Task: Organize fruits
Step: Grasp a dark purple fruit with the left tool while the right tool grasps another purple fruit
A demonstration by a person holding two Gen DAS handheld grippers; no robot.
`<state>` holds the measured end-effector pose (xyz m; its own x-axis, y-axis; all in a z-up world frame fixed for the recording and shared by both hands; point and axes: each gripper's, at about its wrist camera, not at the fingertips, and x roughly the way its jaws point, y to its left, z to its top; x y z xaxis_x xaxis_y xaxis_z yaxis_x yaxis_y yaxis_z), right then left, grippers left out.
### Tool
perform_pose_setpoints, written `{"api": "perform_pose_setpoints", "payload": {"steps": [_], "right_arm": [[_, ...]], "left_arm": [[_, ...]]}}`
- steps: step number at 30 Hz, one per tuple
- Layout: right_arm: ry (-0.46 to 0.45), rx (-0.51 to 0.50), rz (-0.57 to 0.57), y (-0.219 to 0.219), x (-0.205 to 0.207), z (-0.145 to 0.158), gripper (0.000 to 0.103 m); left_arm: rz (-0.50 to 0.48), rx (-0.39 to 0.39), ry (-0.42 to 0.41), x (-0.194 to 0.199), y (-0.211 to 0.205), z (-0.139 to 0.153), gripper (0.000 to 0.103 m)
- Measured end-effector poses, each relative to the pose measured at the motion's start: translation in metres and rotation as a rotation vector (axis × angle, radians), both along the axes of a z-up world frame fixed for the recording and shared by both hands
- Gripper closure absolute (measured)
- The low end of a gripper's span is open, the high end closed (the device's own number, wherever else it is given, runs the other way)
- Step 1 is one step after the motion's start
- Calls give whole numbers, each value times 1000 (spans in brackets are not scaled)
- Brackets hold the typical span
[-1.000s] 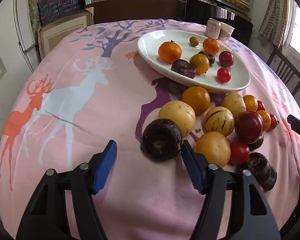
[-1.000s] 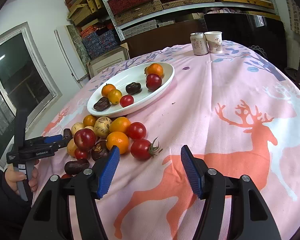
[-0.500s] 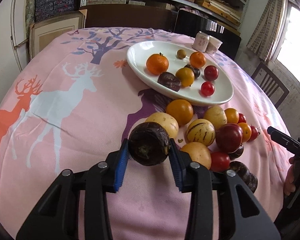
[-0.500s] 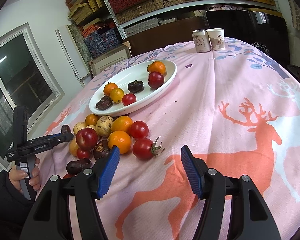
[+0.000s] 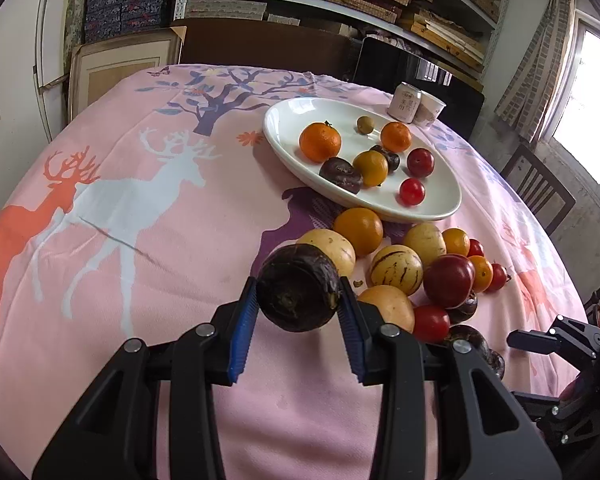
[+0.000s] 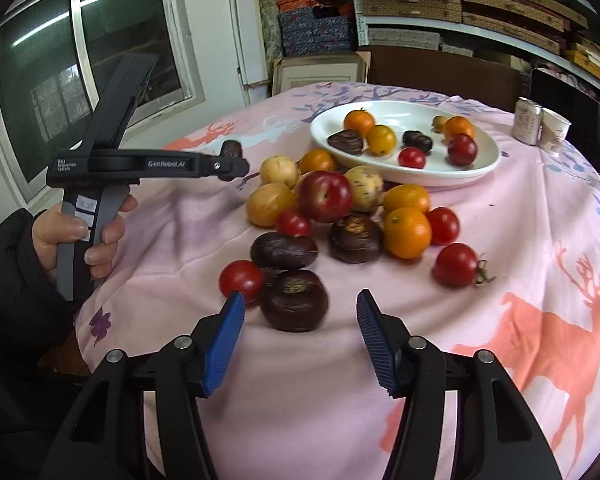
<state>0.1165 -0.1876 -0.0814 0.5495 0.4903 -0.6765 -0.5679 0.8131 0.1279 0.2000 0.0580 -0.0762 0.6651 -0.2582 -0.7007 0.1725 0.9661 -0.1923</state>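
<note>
The left hand-held gripper [image 5: 298, 308] pinches a round dark-purple fruit [image 5: 298, 288] above the pink deer-print surface [image 5: 140, 240], at seven o'clock from the white oval plate [image 5: 440, 208]. The right hand-held gripper [image 6: 300, 320] is spread.

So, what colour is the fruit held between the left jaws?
Dark purple-brown, almost black. The fruit shows best in the left wrist view.

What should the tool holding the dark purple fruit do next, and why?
Probably carry it over to the white plate and set it down there. The left tool is shut on the dark purple fruit, which looks lifted off the pink tablecloth. The plate already holds similar fruits and has bare space near its far end.
</note>
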Motion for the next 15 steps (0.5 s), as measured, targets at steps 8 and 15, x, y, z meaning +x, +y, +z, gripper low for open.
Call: {"api": "perform_pose_setpoints", "payload": {"steps": [8,15], "right_arm": [[80,-38,-15,14,17,-10,54],[81,-7,-15,8,14,-10,61]], "left_arm": [[-3,-6,-2,-1,1,0,65],[-4,-8,-2,-2,0,1,65]]}}
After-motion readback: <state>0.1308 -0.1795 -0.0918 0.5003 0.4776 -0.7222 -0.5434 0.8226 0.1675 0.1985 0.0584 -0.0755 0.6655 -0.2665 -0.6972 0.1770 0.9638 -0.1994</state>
